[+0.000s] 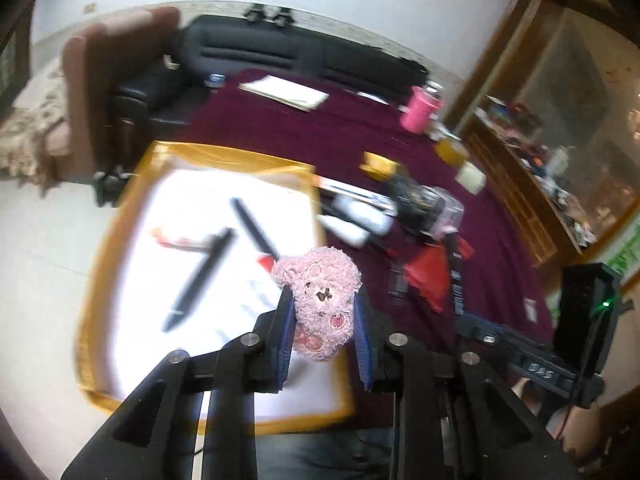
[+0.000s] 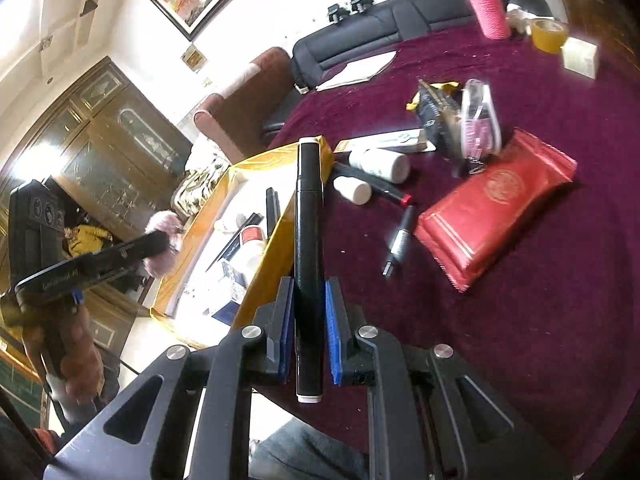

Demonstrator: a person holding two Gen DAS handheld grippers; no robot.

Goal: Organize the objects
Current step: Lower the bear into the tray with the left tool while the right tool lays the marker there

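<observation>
A pink plush bear [image 1: 320,300] is clamped between the blue pads of the left claw [image 1: 325,324] and is held above the near right corner of a yellow-rimmed box [image 1: 120,208] with a white floor. Two black pens [image 1: 200,276] are seen lying crossed inside the box, beside a blurred red-and-white item. The box is set at the left edge of the table [image 1: 500,240], which is covered in a maroon cloth.

A black marker [image 2: 309,240] with white ends is gripped lengthwise in the right claw [image 2: 308,320], its far tip reaching over the box rim [image 2: 276,240]. To the right, on the cloth, a red packet [image 2: 492,204], two white bottles [image 2: 378,165], a lipstick [image 2: 380,186] and a small silver-and-black pen [image 2: 400,240] are scattered. A pink cup [image 2: 488,10] and a roll of yellow tape [image 2: 549,34] are placed near the far edge.
</observation>
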